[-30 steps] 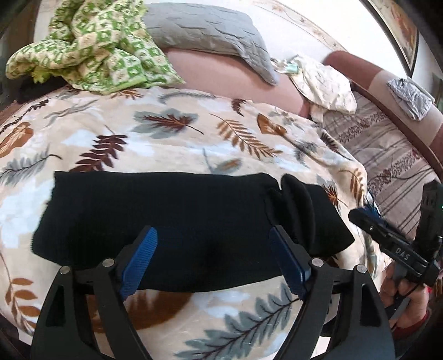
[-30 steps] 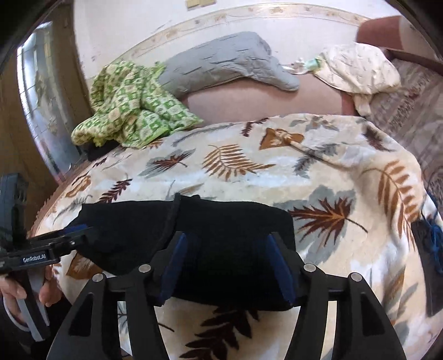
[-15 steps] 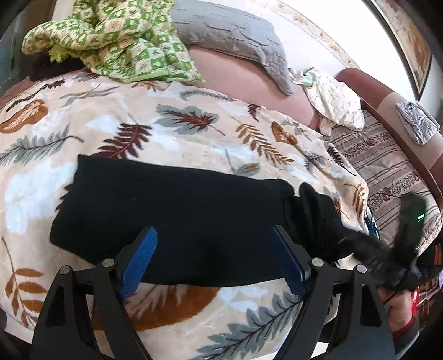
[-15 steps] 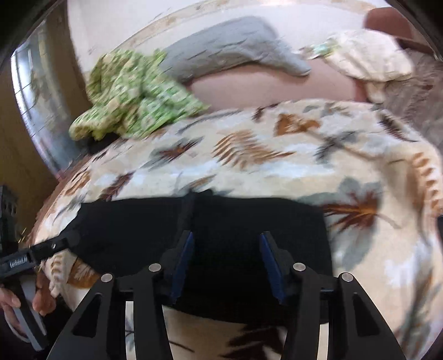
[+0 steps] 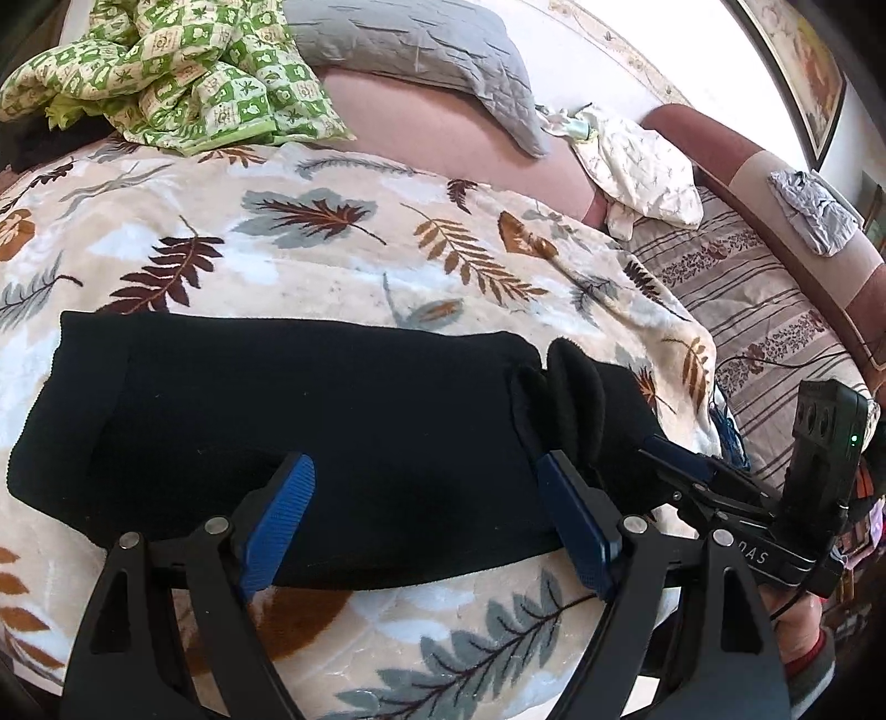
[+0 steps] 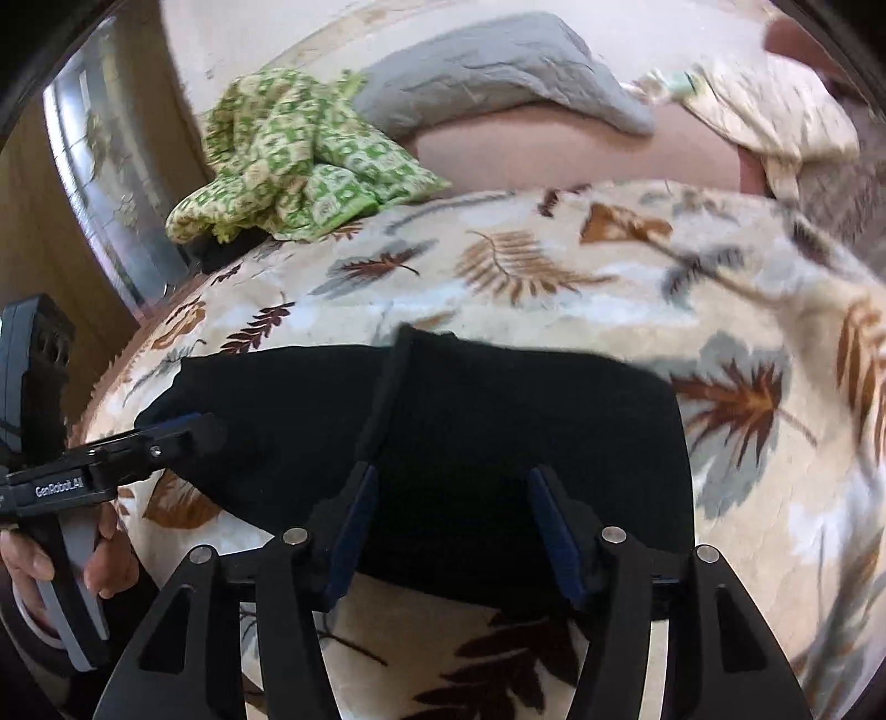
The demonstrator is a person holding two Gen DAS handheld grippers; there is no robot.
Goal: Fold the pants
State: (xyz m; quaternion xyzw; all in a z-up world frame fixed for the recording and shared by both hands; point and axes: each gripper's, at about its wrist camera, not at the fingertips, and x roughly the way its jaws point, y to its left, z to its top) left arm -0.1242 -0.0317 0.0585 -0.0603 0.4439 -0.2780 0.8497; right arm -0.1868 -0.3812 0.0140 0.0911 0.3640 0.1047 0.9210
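The black knit pants point(image 5: 310, 443) lie as a long folded band across the near part of the bed, on the cream fleece blanket printed with brown and grey leaves point(image 5: 354, 249), parallel to its near edge. Compared with a second ago the band sits the same way, with the same raised ridge point(image 5: 570, 387) of doubled cloth toward its right end; only the two views have shifted a little. So no new fold has been made in that time, and the next one, probably bringing one end over the other, is not yet begun.

The left tool point(image 5: 426, 520) hangs released over the near edge of the pants, its blue pads spread wide and gripping nothing. The right tool point(image 6: 451, 531) hovers over the right end of the band; its jaws, narrower half a second ago, are opening, with black cloth behind them but no cloth pinched.

There are no containers in view. At the far edge of the bed lie a crumpled green-and-white checked cloth point(image 5: 166, 72), a grey quilted pillow point(image 5: 421, 50) and a pale floral cloth point(image 5: 642, 166).
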